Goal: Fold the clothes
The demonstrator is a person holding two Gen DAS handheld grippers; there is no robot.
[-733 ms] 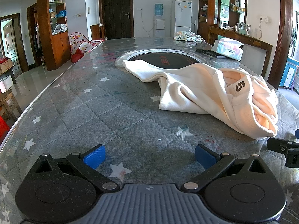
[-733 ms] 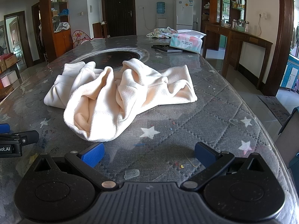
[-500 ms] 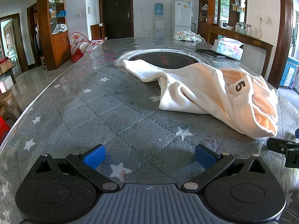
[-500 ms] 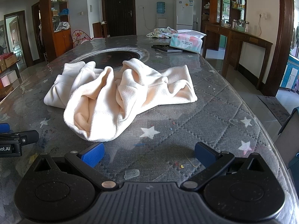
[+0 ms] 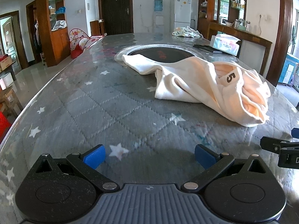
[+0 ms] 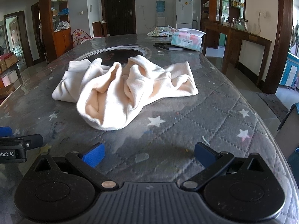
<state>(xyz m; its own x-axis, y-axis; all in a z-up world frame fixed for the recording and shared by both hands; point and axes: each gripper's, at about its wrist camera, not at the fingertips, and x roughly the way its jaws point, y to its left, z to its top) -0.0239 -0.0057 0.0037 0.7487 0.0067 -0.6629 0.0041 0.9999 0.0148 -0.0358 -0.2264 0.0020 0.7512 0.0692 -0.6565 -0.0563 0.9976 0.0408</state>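
Note:
A crumpled cream garment [image 5: 196, 82] with a black "5" on it lies on the grey star-patterned table [image 5: 93, 112], partly over a dark round inset [image 5: 160, 54]. My left gripper [image 5: 149, 156] is open over bare table, short of the garment and to its left. Nothing lies between its blue pads. The right wrist view shows the same garment [image 6: 127, 89] ahead and slightly left. My right gripper [image 6: 148, 155] is open too, over bare table just short of the cloth. Each gripper shows at the edge of the other's view: right gripper [image 5: 278, 147], left gripper [image 6: 18, 143].
A tissue pack [image 6: 186, 40] and a flat dark object [image 6: 168, 46] lie beyond the inset, and a patterned cloth [image 6: 162, 30] is at the far end. The table's right edge [image 6: 261, 121] drops to the floor. Wooden shelves and a side table line the walls.
Both views have shifted a little, so the table stars and garment sit slightly higher in the picture. The near table is motion-blurred. Both pairs of jaws stay wide open, and the garment lies as before.

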